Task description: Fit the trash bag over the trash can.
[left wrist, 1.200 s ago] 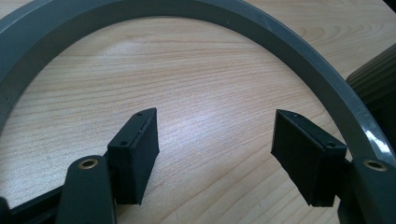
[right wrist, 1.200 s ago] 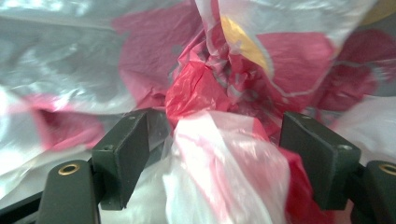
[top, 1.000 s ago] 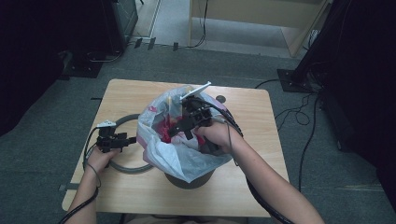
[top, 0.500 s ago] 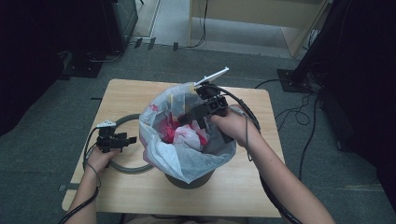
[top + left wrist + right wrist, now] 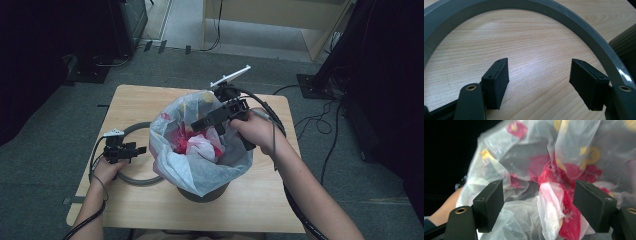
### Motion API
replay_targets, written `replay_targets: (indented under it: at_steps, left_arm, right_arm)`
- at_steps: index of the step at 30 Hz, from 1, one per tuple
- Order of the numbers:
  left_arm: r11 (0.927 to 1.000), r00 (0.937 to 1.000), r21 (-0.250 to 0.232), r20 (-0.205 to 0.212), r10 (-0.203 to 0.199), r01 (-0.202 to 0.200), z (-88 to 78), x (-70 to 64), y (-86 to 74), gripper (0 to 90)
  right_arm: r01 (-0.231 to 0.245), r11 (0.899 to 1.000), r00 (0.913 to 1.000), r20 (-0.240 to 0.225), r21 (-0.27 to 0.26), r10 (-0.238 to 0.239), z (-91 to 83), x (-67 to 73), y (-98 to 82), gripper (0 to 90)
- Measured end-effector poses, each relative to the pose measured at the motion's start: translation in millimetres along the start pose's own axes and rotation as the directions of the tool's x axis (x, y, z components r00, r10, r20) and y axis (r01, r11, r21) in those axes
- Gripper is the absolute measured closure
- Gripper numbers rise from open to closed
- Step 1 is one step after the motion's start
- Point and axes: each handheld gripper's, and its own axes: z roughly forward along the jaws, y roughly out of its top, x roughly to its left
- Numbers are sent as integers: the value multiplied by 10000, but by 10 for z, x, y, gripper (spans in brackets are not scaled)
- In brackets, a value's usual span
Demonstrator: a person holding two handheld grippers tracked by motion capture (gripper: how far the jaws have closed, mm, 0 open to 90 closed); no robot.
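Note:
A dark bin [image 5: 202, 192] stands mid-table, lined with a thin white plastic bag [image 5: 200, 167] printed in red and yellow. Crumpled red-and-white plastic [image 5: 197, 145] lies inside it. My right gripper [image 5: 196, 126] hovers over the bag's mouth, jaws open, nothing between them. In the right gripper view the bag [image 5: 549, 177] hangs beyond the open pads [image 5: 490, 202]. My left gripper [image 5: 141, 149] rests low at the table's left, open, over a grey ring [image 5: 135, 177]. In the left gripper view the grey ring [image 5: 564, 17] arcs around bare wood between the pads [image 5: 499, 80].
The wooden table [image 5: 260, 205] has bare surface in front of and right of the bin. Cables [image 5: 272, 120] trail from the right gripper. Dark floor, cabinets and loose cords [image 5: 320, 122] surround the table.
My right gripper has risen out of the bag and moved slightly right. The left gripper has stayed where it was.

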Motion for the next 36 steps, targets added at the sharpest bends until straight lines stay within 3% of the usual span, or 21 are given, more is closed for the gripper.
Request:
replay_targets:
  at_steps: [8,13,17,20,28,34,36]
  left_arm:
    - [10000,10000,7,-6,29,-29,1,-1,1,322]
    - [10000,10000,-5,-7,23,-23,2,-1,0,322]
    - [10000,10000,-7,-13,36,-36,2,-2,0,322]
    - [10000,10000,-11,-6,19,-19,2,-1,0,322]
    - [10000,10000,-14,-13,19,-19,3,-2,0,322]
    - [10000,10000,-15,-9,21,-21,4,-2,0,322]
    - [10000,10000,-23,-14,19,-19,5,-2,1,322]
  right_arm:
    - [-173,9998,9976,673,96,167,-127,-171,-21,253]
    - [-277,9994,9987,428,-209,285,-222,-266,-25,259]
    - [-240,9997,9992,322,-99,243,-256,-293,-31,256]
    - [-113,9999,9964,844,-119,122,-280,-324,-44,253]
    - [-751,9969,9960,472,-238,762,-269,-515,-100,253]
    - [-1146,9933,9918,542,-165,1153,-221,-676,-166,265]
    - [-1209,9920,9919,350,-357,1222,-224,-700,-180,262]
